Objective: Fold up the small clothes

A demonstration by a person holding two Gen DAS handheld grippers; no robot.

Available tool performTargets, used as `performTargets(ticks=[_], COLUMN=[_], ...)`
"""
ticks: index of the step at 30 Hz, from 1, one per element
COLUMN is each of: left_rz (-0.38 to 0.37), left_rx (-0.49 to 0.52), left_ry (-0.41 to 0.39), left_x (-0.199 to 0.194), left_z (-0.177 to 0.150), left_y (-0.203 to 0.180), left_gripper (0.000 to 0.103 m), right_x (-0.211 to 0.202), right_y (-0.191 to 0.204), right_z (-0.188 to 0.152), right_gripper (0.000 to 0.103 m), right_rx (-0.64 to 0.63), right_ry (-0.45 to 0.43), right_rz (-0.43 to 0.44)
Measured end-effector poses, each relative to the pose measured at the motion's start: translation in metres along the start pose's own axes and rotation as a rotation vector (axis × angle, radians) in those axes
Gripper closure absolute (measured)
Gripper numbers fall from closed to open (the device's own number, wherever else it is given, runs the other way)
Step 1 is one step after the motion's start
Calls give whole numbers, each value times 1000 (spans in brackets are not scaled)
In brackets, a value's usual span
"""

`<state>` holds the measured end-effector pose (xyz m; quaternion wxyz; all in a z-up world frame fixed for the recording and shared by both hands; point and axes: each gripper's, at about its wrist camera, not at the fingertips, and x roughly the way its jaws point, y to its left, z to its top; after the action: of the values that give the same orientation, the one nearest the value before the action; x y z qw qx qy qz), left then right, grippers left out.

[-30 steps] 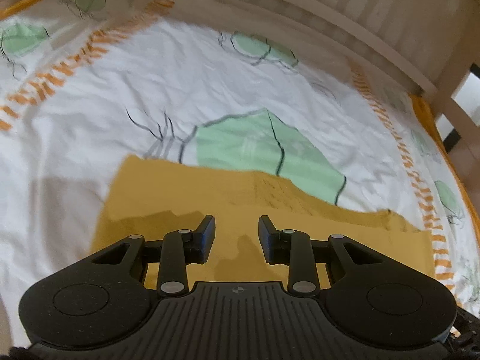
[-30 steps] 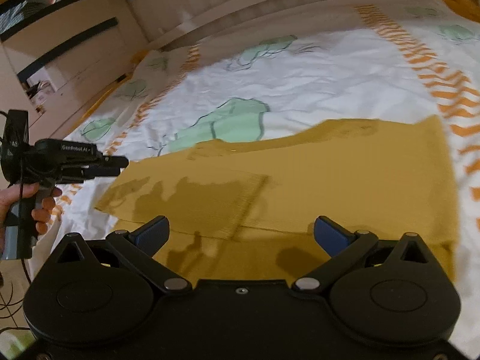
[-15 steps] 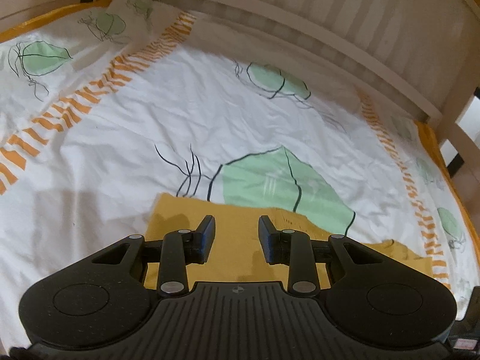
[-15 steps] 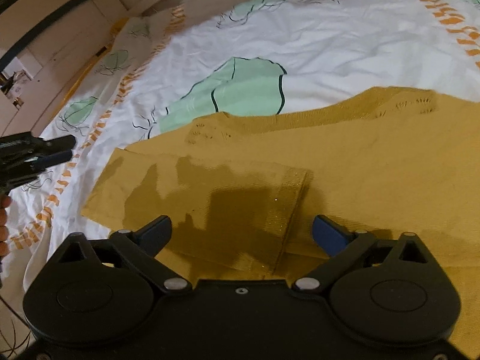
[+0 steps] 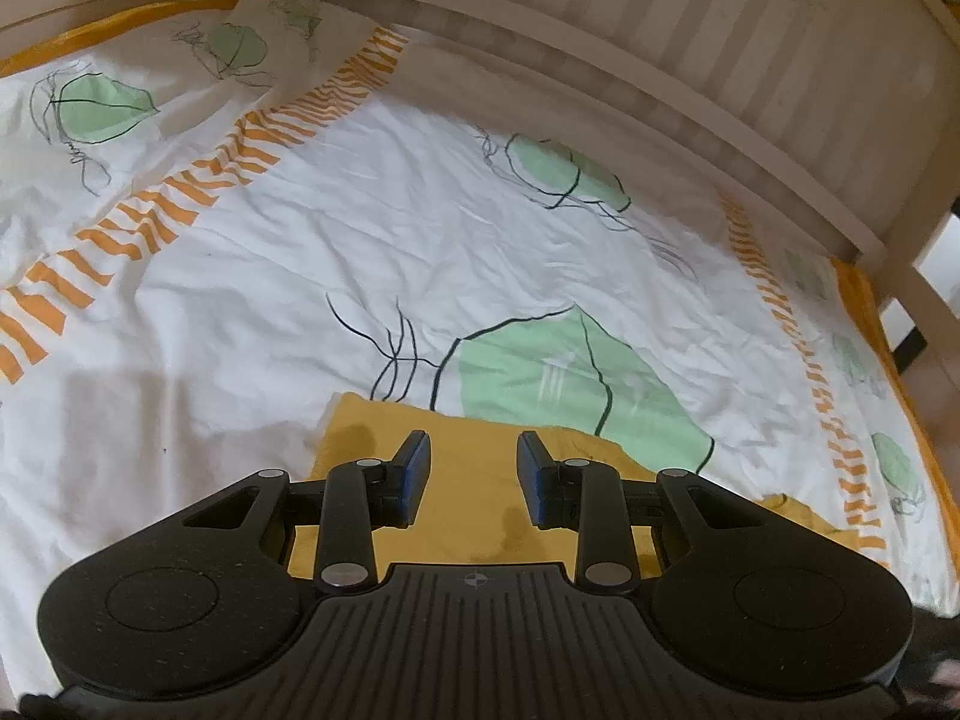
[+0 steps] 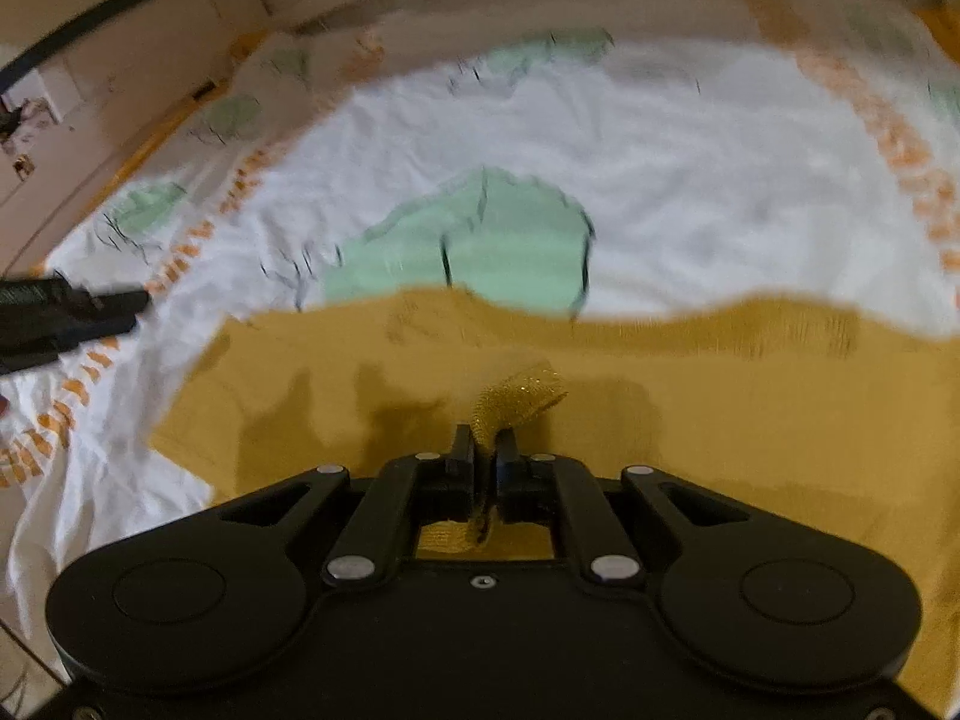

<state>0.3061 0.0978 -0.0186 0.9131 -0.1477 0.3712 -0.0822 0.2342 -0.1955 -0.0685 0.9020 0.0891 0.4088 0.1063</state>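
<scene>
A mustard-yellow knit garment (image 6: 690, 408) lies flat on a white bed sheet (image 6: 660, 180) with green and orange prints. My right gripper (image 6: 485, 450) is shut on the ribbed cuff of the garment's sleeve (image 6: 516, 399), which bunches up between the fingers. My left gripper (image 5: 474, 468) is open and empty, held above the garment's corner (image 5: 372, 426). It also shows at the left edge of the right wrist view (image 6: 66, 315). The right wrist view is blurred.
A white slatted bed rail (image 5: 690, 54) runs along the far side of the bed. A pillow (image 5: 150, 72) with the same print lies at the far left. A wooden post (image 5: 918, 264) stands at the right.
My right gripper went from wide open to shut on the sleeve cuff and moved down to the garment. My left gripper drew back, so less of the garment shows under it.
</scene>
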Motion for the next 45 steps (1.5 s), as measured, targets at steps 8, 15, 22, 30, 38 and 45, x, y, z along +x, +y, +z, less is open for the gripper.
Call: performTargets(ticks=[8, 15, 22, 30, 38, 45], left_rz=[15, 20, 26, 31, 12, 2], left_rx=[-39, -10, 53, 146, 209, 161], left_ry=[4, 33, 57, 113, 166, 234], left_x=[2, 10, 17, 31, 50, 71], left_z=[3, 0, -8, -21, -38, -53], left_y=[10, 5, -6, -22, -34, -28], left_gripper=[72, 72, 72, 72, 72, 72], right_x=[-47, -65, -64, -41, -22, -21], right_y=[-14, -62, -99, -134, -148, -151], right_z=[42, 47, 35, 2, -23, -34], right_gripper=[91, 91, 91, 91, 91, 90], right_rx=[-48, 0, 47, 119, 139, 123], right_ry=[-93, -105, -66, -4, 42, 17], right_rz=[-40, -160, -232, -277, -297, -304])
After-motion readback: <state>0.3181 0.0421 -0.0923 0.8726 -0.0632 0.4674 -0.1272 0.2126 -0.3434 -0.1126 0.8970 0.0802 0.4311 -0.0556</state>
